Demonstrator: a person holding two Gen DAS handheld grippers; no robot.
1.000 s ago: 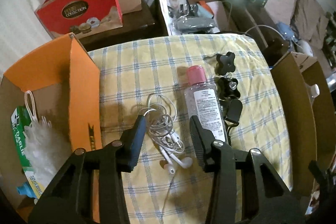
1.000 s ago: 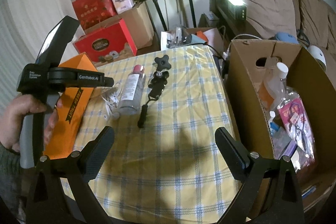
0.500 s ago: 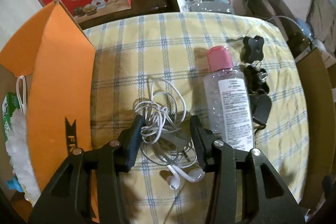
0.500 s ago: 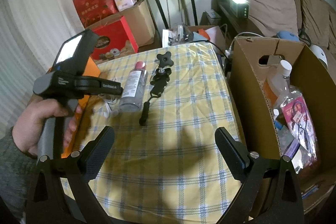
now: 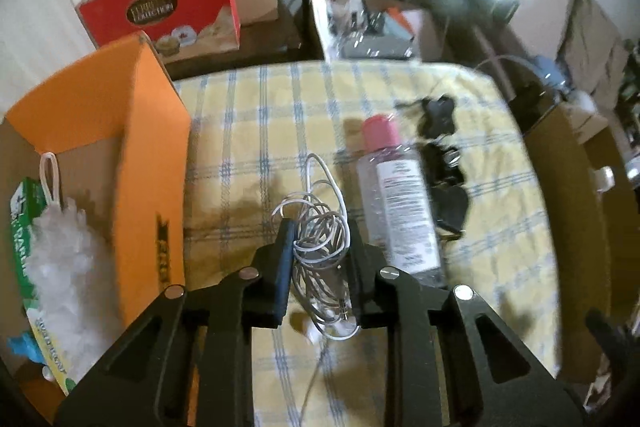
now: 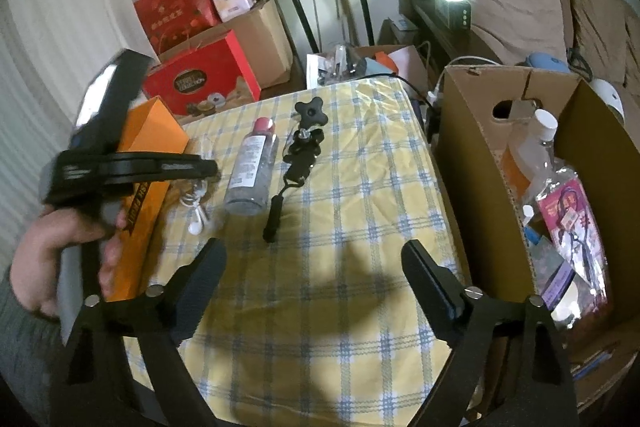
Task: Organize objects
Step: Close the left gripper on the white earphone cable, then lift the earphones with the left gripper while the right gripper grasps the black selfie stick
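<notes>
My left gripper (image 5: 320, 243) is shut on a tangle of white earphones (image 5: 320, 227) over the yellow checked tablecloth (image 5: 248, 131). Loose earbuds (image 6: 196, 207) trail below it. A clear bottle with a pink cap (image 5: 396, 203) lies just right of the tangle. Beyond the bottle lies a black knobbed mount with a strap (image 5: 440, 155). In the right wrist view a hand (image 6: 60, 247) holds the left gripper's handle at the left. My right gripper (image 6: 314, 251) hovers over the near part of the cloth, its jaws wide but closing, nothing between them.
An open orange box (image 5: 152, 155) stands at the table's left edge, with a green pack and a white fluffy duster inside. A brown cardboard box (image 6: 472, 131) holding bottles and packets stands at the right. Red gift bags (image 6: 200, 83) and speaker stands are behind the table.
The left jaws have shut on the earphone tangle, and the left gripper has drawn back a little from the cloth. The right jaws have narrowed slightly; the right hand has stayed in place.
</notes>
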